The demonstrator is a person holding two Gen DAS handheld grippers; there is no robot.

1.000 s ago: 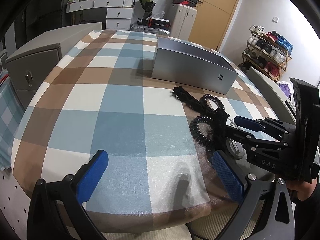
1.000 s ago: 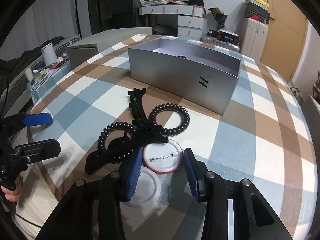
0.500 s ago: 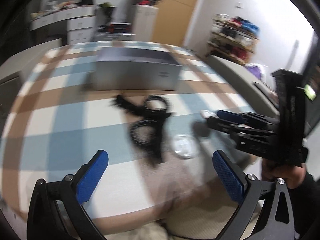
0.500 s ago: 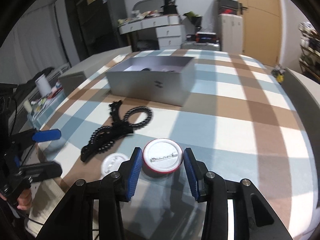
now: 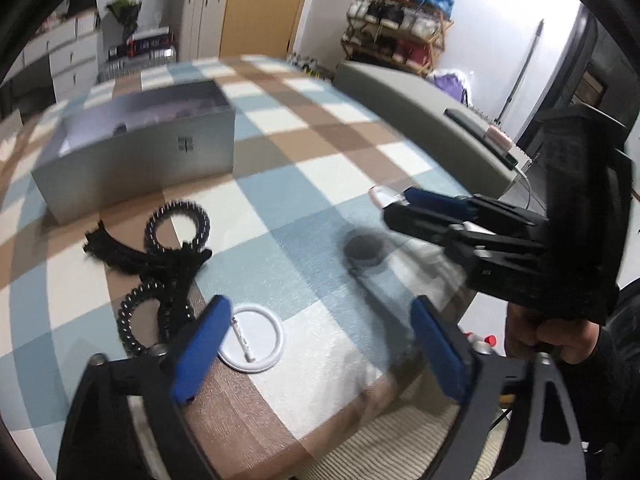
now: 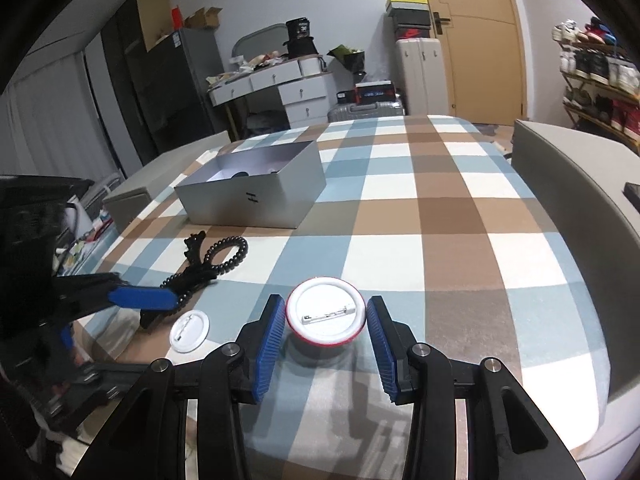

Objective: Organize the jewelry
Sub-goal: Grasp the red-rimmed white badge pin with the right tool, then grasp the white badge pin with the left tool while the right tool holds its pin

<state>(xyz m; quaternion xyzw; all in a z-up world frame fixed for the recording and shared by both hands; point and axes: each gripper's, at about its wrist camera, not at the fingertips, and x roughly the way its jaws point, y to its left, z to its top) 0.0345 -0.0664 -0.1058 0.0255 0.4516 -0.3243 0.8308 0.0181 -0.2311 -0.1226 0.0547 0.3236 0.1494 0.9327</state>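
Note:
My right gripper [image 6: 326,334] is shut on a round white pin badge with a red rim [image 6: 326,315], held back-side up above the checked tablecloth. It also shows in the left wrist view [image 5: 390,200], with the badge's shadow on the cloth. My left gripper [image 5: 320,344] is open and empty, low over a second white badge [image 5: 254,338] that lies on the cloth. That badge also shows in the right wrist view [image 6: 189,331]. Black spiral hair ties and a black claw clip [image 5: 160,256] lie tangled left of it. An open silver box [image 6: 256,192] stands further back.
The round table [image 6: 440,240] has a blue, brown and white checked cloth. A grey upholstered seat [image 6: 576,184] stands at its right edge and a grey cabinet [image 6: 132,196] at its left. Drawers, suitcases and a shoe rack line the room behind.
My right gripper has lifted the red-rimmed badge off the cloth and carried it right, away from the hair ties. My left gripper has swung right and now hangs over the other badge.

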